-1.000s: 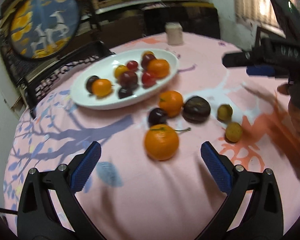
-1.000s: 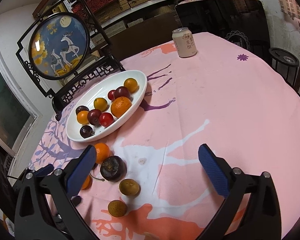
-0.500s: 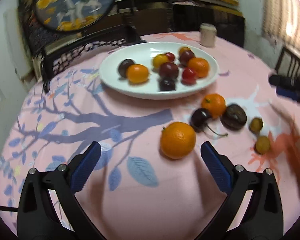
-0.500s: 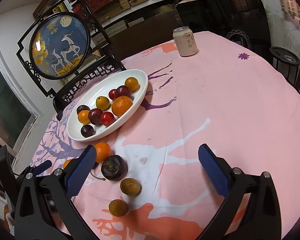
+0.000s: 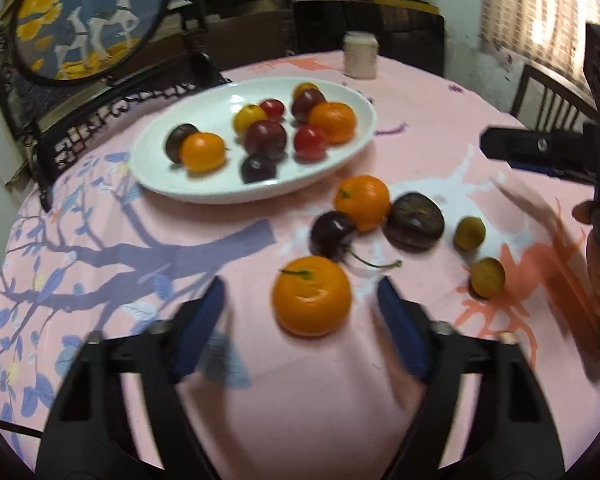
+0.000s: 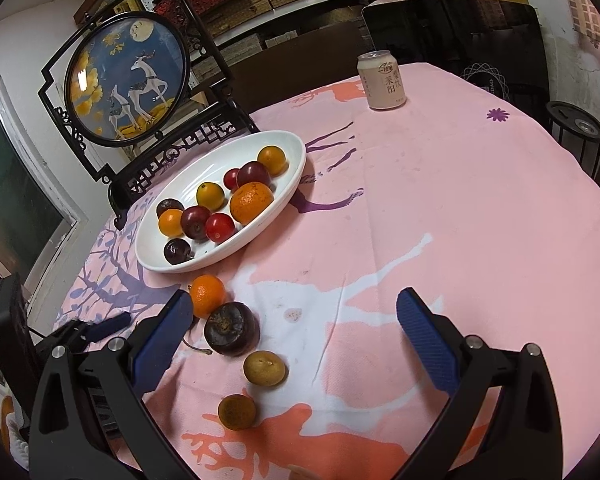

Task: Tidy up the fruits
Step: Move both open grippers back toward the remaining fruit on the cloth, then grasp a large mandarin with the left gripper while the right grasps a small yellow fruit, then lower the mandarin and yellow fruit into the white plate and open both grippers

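Observation:
A white oval plate (image 5: 204,184) (image 6: 288,184) holds several fruits. Loose on the pink cloth lie a large orange (image 5: 311,295), a dark cherry (image 5: 332,234), a smaller orange (image 5: 363,201) (image 6: 207,295), a dark brown fruit (image 5: 415,220) (image 6: 231,329) and two small yellow-brown fruits (image 5: 487,277) (image 6: 265,368). My left gripper (image 5: 300,308) is open, its blue pads either side of the large orange, not touching it. My right gripper (image 6: 292,332) is open and empty over the cloth, right of the loose fruits; it also shows in the left wrist view (image 5: 540,152).
A drink can (image 6: 381,80) stands at the table's far side. A round framed deer screen (image 6: 128,80) on a black stand sits behind the plate. Chairs and shelves surround the table.
My left gripper has moved forward and right, so the large orange now lies between its pads, and its jaws have narrowed. The right gripper has barely moved.

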Demonstrator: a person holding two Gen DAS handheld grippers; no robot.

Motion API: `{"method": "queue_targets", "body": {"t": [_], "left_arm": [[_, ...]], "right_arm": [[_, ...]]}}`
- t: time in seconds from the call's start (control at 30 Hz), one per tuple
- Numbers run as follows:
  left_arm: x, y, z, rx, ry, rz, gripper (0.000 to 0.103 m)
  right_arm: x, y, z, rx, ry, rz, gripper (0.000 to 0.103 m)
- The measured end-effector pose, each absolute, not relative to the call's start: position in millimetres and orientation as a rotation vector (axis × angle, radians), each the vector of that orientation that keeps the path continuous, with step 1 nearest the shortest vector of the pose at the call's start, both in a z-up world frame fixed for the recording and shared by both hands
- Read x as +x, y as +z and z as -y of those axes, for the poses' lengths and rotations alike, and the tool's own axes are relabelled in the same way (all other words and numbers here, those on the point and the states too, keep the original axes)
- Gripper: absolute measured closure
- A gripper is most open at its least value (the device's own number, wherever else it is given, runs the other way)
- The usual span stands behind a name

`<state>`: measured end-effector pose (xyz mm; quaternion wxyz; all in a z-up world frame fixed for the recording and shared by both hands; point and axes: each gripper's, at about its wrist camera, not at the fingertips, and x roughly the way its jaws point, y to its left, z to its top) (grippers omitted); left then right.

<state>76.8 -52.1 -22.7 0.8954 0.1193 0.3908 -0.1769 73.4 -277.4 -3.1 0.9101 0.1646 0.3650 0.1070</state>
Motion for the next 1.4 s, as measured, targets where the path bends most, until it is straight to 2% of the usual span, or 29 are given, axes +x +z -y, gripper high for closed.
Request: {"method": "queue_targets", "body": {"t": [0.03,0.07,0.47,0.53,0.73,0.83,0.9,0.93,0.97,1.1,1.4], "left_arm": [[80.3,-25.9,52.5,0.236,-0.381,-0.837,0.057],[83.9,-28.3,50.6,0.214,-0.393,-0.864,0.062],[90.2,-18.5,10.7,0.108,-0.228,-0.846,0.062],[89.3,-18.7,12.8,0.121,-0.227,-0.846,0.062],[86.9,-20.7,19.3,0.154,-0.24,-0.841,0.06],[86.9,-21.8,19.6,0.152,-0.244,-0.847,0.06],[88.0,-24.0,21.3,0.16,-0.244,-0.856,0.06],[88.5,-25.2,22.5,0.165,-0.245,-0.863,0.06],[88.9,-26.2,23.2,0.168,-0.245,-0.867,0.06],[89.8,-27.1,21.1,0.155,-0.25,-0.874,0.06],[85.2,-5.4,13.1,0.087,-0.263,-0.798,0.062]], "right_arm": [[73.4,-3.4,276.6,0.335,0.222,-0.752,0.001],[73.7,-3.7,276.0,0.332,0.225,-0.752,0.001],[42.6,-12.0,247.6,0.169,0.326,-0.772,0.003],[27.4,-7.4,244.2,0.144,0.357,-0.74,0.016],[23.8,-12.4,235.6,0.114,0.403,-0.782,0.042],[26.0,-16.7,227.1,0.083,0.421,-0.814,0.052],[31.8,-24.4,217.3,0.045,0.432,-0.868,0.053],[35.5,-28.8,214.0,0.036,0.442,-0.899,0.06],[37.1,-30.9,212.5,0.032,0.443,-0.907,0.061],[35.7,-30.2,216.4,0.058,0.448,-0.893,0.077],[39.2,-2.9,228.8,0.113,0.453,-0.791,0.077]]}}
